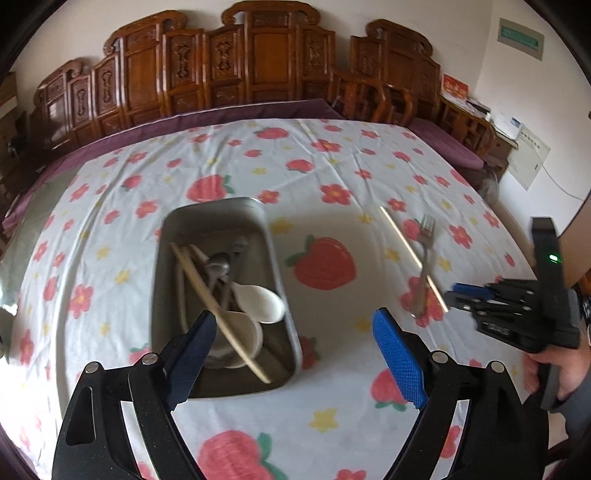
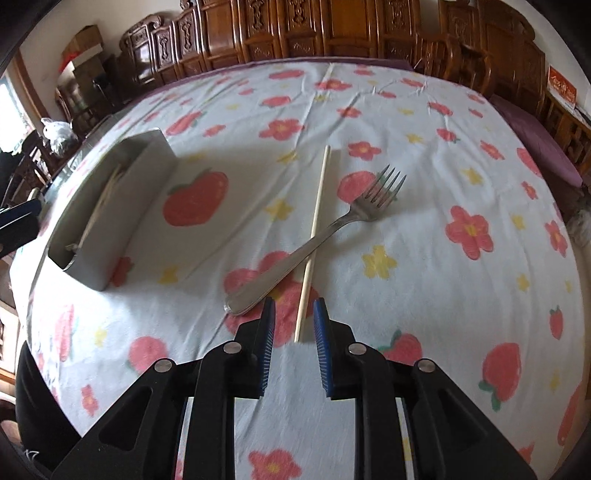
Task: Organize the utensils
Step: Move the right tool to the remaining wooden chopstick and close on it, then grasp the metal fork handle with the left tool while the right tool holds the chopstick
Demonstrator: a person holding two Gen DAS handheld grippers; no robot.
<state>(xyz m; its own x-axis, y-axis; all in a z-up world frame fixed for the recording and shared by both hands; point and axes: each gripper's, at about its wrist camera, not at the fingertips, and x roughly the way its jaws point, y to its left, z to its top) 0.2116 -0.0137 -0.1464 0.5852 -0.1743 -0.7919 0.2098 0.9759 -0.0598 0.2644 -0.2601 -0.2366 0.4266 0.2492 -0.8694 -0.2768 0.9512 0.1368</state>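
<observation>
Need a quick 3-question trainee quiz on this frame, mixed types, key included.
1. True or false: the fork lies inside the metal tray.
2. What lies nearest the right gripper? A) white spoon B) chopstick C) cup
3. Fill in: the left gripper is ____ and holds nothing.

Key: 1 false, the fork lies on the tablecloth, crossing the chopstick. 2 B. 3 open.

Carved wooden screen [image 1: 236, 70], white wall [image 1: 480, 22]
</observation>
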